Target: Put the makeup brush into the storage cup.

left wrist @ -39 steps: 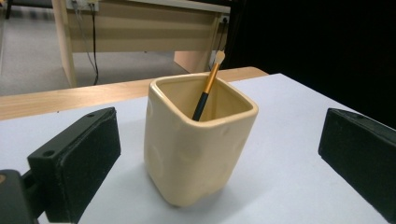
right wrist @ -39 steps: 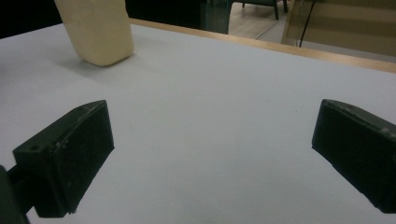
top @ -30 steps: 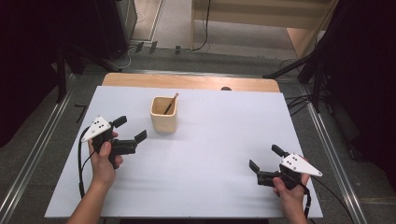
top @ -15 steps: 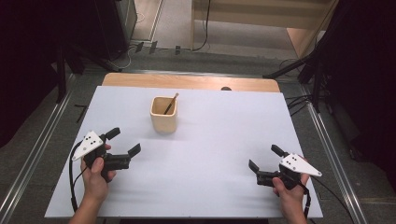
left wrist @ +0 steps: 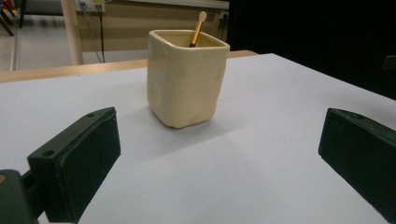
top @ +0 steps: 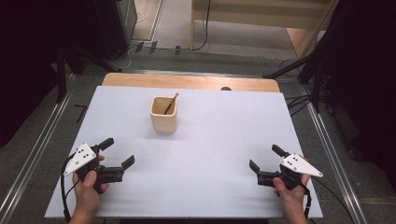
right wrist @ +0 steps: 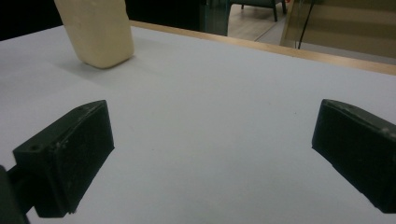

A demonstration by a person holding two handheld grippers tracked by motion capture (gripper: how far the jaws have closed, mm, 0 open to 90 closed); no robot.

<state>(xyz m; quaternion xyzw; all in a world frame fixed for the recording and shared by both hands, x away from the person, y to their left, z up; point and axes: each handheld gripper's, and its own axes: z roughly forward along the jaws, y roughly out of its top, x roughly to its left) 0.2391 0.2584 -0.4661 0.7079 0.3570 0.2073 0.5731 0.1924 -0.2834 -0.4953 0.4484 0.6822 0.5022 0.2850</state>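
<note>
holding both tools released: left gripper (top: 120, 156) and right gripper (top: 265, 159) are gaping, empty (i am judging a careless reach could be tipping the cup (top: 163, 114), spilling its stick (top: 170, 103)).

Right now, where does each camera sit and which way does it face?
High view: above the near edge, facing forward and down; both hands, left gripper, right gripper.
Left gripper view: low on the table, facing the cup; open jaws.
Right gripper view: low, facing across the table; open jaws.
All three share the cup.
</note>
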